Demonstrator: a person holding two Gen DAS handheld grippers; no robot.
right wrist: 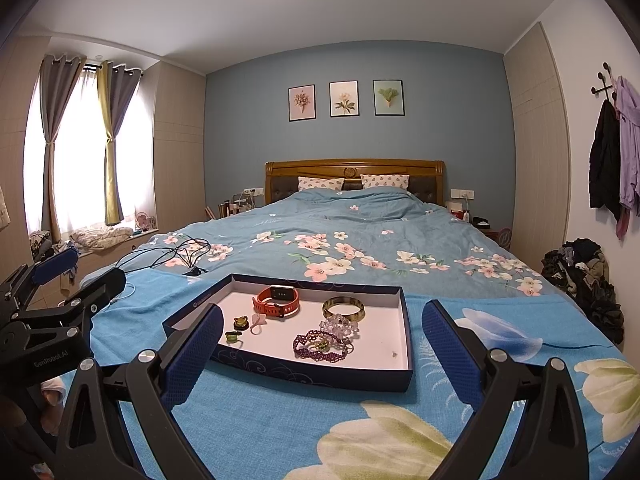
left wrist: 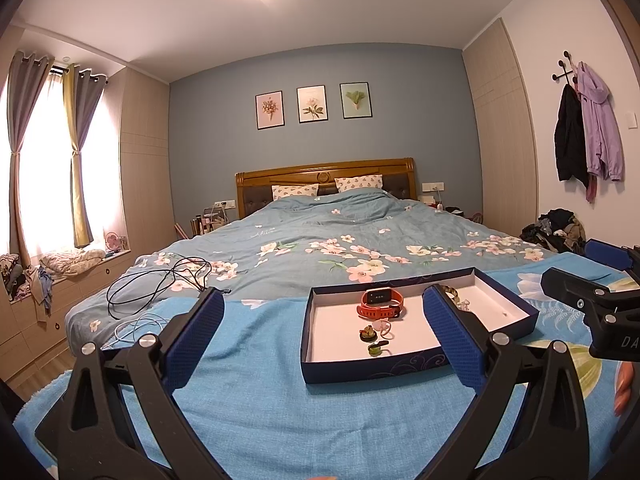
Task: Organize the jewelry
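We are holding both grippers low over the foot of the bed, facing a shallow dark blue box with a white floor that is resting on a bright blue flowered blanket. The box is lying flat and open-topped, which we judge makes it the collecting tray for the jewelry.

We are keeping the left gripper spread wide with nothing between its jaws; in its own view the box's near left corner is sitting between the pads. The right gripper is equally wide and empty, framing the box's near edge, so either one could reach in.

Inside, the pieces are lying apart rather than heaped. An orange watch is resting near the far wall. A greenish bangle is lying to its right. A pale lilac beaded bracelet and a darker purple beaded bracelet are touching nearer the front. Two small green ornaments and a pale pink ring are sitting at the left. A tiny speck of something at the right front is too small to identify.

Since everything visible is already in the box, we judge the gathering is largely finished and only tidying within it remains. Black cables are trailing on the quilt to the left, well apart from the box.
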